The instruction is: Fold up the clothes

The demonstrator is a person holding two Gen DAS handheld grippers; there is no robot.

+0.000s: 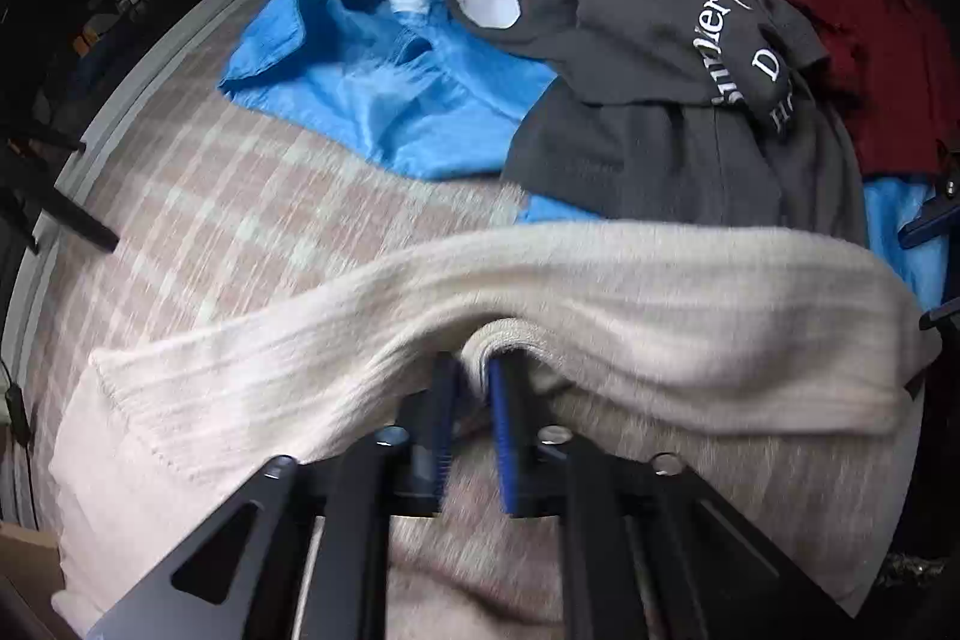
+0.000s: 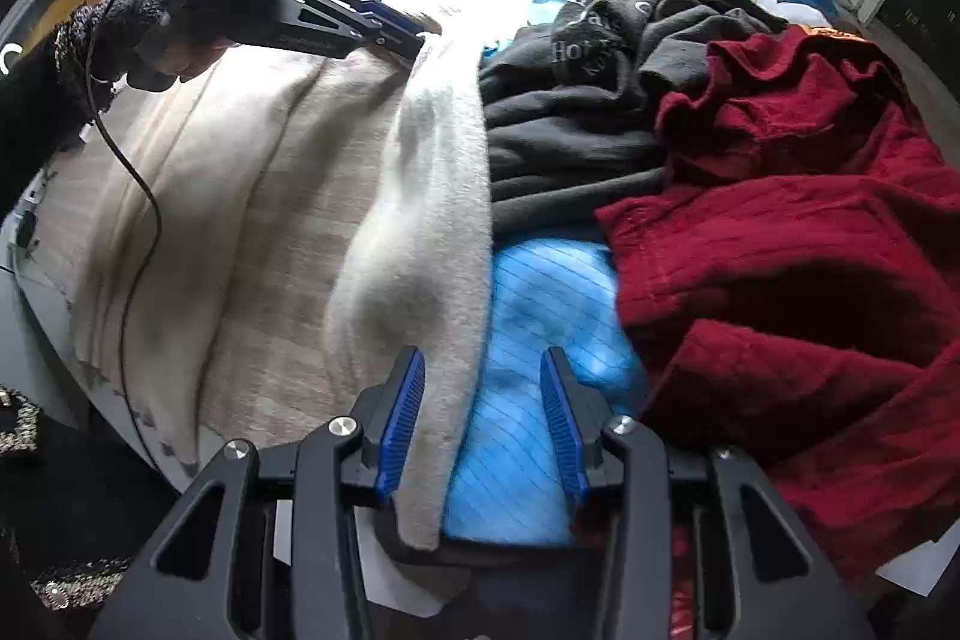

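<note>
Where the left wrist camera looks out, the left hand-held gripper (image 1: 468, 382) has its blue ribbed pads pinched together on a fold of the cream knit sweater (image 1: 540, 292), whose ribbed sleeve stretches across the checked pink-and-white desk (image 1: 210, 220). Behind it lie a shiny blue garment (image 1: 372, 82), a grey sweatshirt (image 1: 660, 100) with a daisy print and partly readable white lettering, perhaps "Hot", and a dark red knit top (image 1: 840, 10) bearing an orange patch with a Chinese character.

From the right wrist camera, the right hand-held gripper (image 2: 483, 400) stands wide open, the sweater's fuzzy edge lying between its pads but ungripped, over striped blue fabric.
</note>
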